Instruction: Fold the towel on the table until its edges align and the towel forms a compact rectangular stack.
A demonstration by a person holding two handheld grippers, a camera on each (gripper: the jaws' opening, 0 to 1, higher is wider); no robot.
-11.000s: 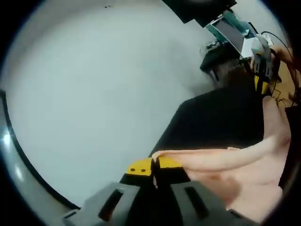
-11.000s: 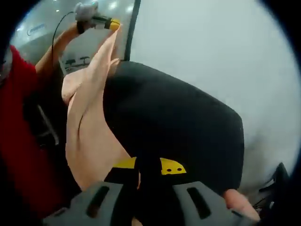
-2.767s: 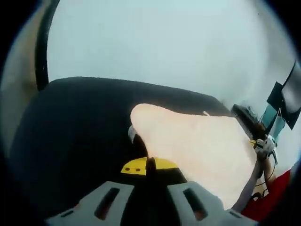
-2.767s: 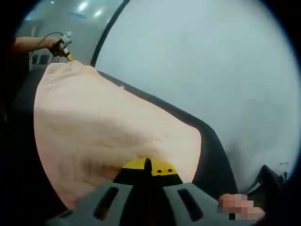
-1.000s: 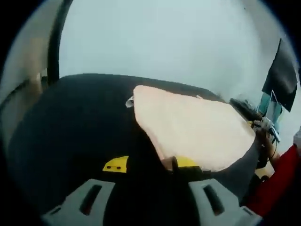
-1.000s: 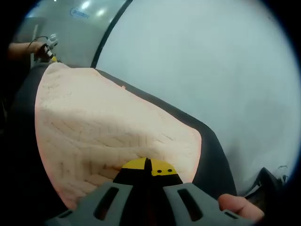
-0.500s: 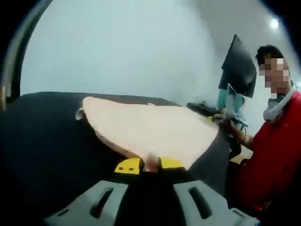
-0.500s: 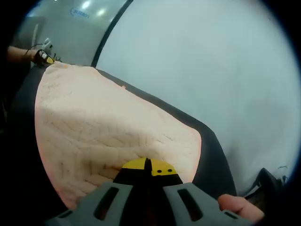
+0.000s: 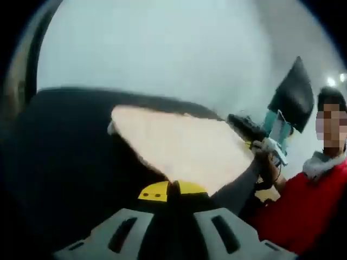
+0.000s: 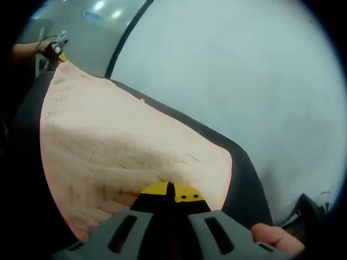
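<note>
Both grippers closed on the peach towel spread over the dark bench.

In the left gripper view I see my left gripper [image 9: 173,190] with its yellow-tipped jaws pressed together on the near corner of the towel [image 9: 181,147], which fans away across the bench [image 9: 70,157]; the picture is blurred. At the towel's far right corner sits my right gripper [image 9: 262,146], beside a person in a red top [image 9: 303,208], with a dark monitor [image 9: 295,95] behind. In the right gripper view my right gripper [image 10: 169,193] has its jaws closed on the towel's [image 10: 119,149] near edge; the cloth lies flat on the bench [image 10: 244,179], and its far corner is pinched by my left gripper [image 10: 58,53]. A pale wall [image 10: 233,70] stands beyond.
</note>
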